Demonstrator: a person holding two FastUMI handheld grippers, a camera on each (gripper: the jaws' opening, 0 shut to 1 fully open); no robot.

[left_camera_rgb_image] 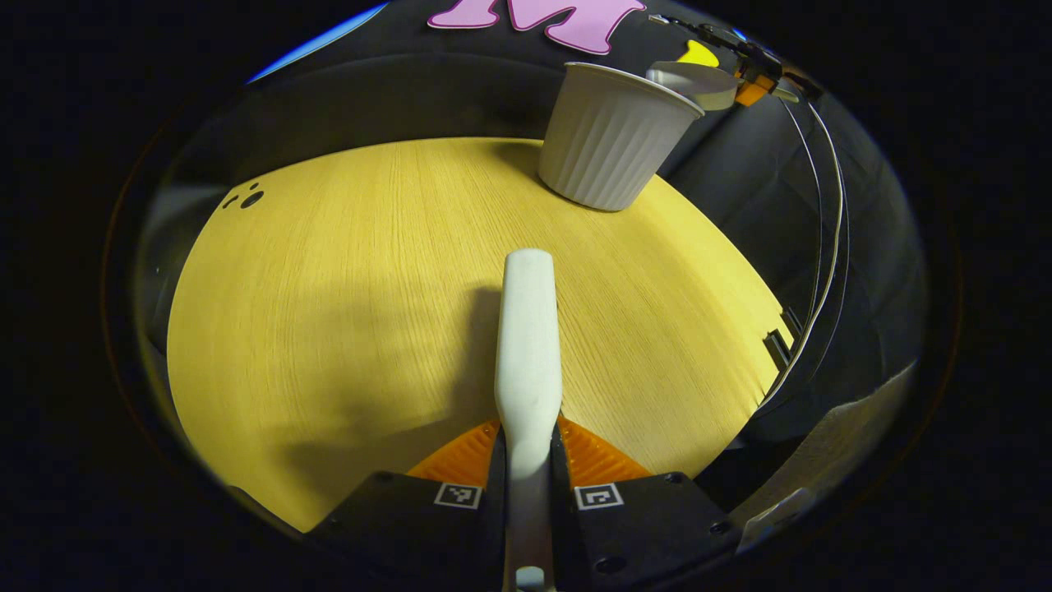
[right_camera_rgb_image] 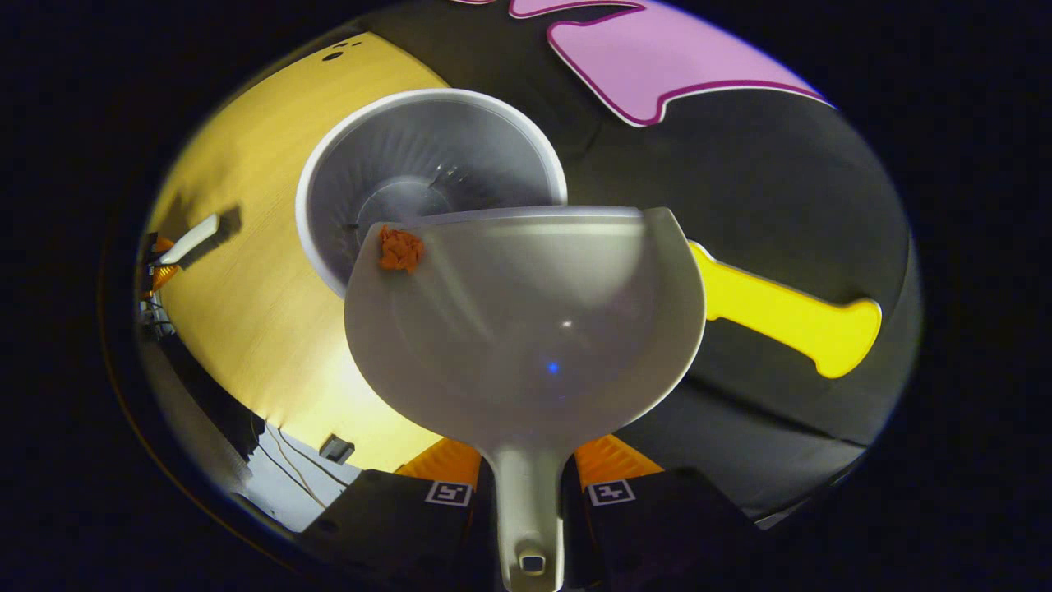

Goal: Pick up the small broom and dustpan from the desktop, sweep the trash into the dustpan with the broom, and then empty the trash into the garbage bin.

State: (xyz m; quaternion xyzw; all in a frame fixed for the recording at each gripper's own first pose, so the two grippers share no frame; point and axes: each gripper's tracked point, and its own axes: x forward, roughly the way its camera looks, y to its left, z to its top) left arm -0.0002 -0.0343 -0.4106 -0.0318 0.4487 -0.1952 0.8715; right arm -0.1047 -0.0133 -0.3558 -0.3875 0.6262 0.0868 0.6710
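The pale grey plastic dustpan [right_camera_rgb_image: 526, 329] juts forward from the right hand-held gripper [right_camera_rgb_image: 528, 481], which is clamped on its handle, lip over the rim of the white ribbed garbage bin [right_camera_rgb_image: 427, 164]; a crumpled orange scrap [right_camera_rgb_image: 400, 249] sits at the lip's left corner. The bin stands near the far edge of the yellow wood-grain bench [left_camera_rgb_image: 345, 288], black cloth wall behind. The left hand-held gripper [left_camera_rgb_image: 528, 448] grips the white plastic broom handle [left_camera_rgb_image: 528, 345], pointing forward above open benchtop.

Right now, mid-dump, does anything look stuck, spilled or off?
One thing: an orange scrap of trash clings near the lip of the dustpan, held over the white garbage bin, and hasn't dropped in. No spill shows on the desktop.
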